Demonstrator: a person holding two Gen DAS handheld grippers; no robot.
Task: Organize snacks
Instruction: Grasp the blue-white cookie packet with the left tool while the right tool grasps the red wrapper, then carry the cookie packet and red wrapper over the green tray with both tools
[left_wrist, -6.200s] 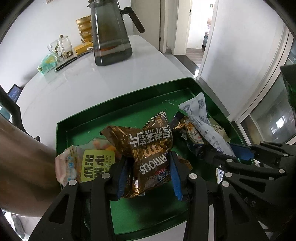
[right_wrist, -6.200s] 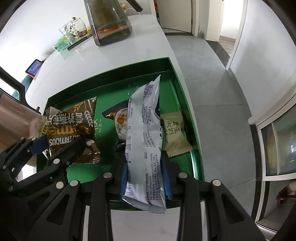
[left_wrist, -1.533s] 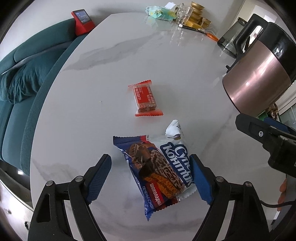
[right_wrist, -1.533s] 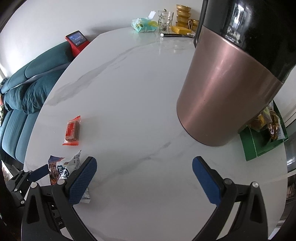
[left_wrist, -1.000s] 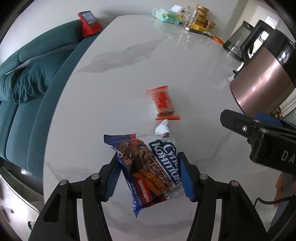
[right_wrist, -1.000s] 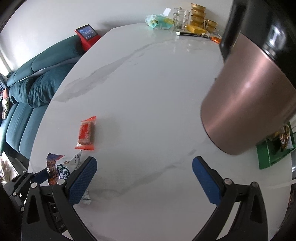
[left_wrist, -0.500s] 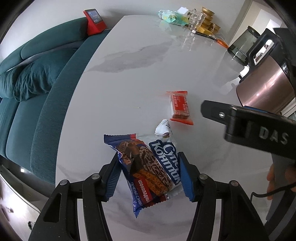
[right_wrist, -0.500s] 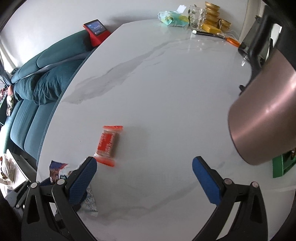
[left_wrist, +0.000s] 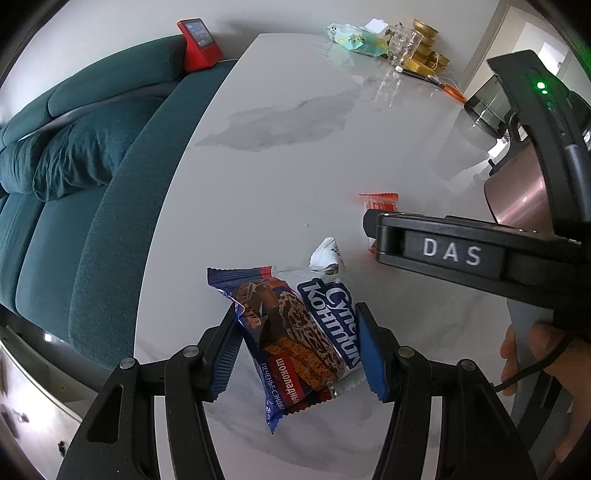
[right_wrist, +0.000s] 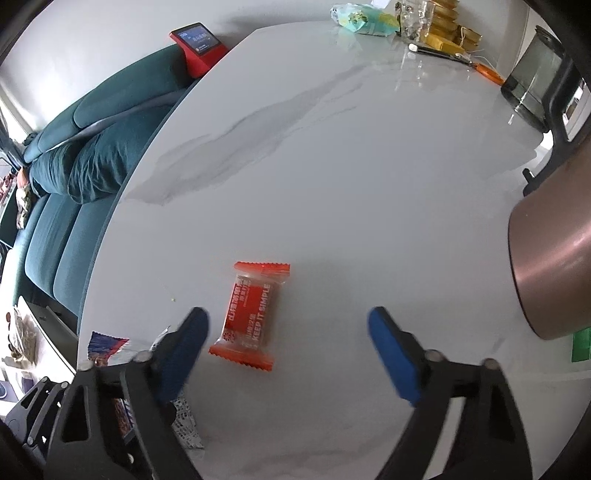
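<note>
My left gripper (left_wrist: 297, 349) is shut on a blue and white chocolate biscuit packet (left_wrist: 295, 325) near the front left edge of the white marble table (left_wrist: 280, 147). A small red snack bar (right_wrist: 251, 314) lies flat on the table; it also shows in the left wrist view (left_wrist: 380, 201), partly hidden behind the right gripper's body. My right gripper (right_wrist: 288, 343) is open and empty, its blue pads either side of the red bar and closer to the camera. A corner of the green tray (right_wrist: 581, 345) shows at the right edge.
A copper and black kettle (right_wrist: 554, 266) stands at the right. A dark glass jug (right_wrist: 535, 85), gold bowls (right_wrist: 450, 37) and a pale green packet (right_wrist: 362, 14) sit at the far end. A teal sofa (left_wrist: 74, 166) runs along the table's left side.
My left gripper closed on the biscuit packet about a second ago and still holds it. My right gripper has swung left and down over the red bar, its fingers now narrower.
</note>
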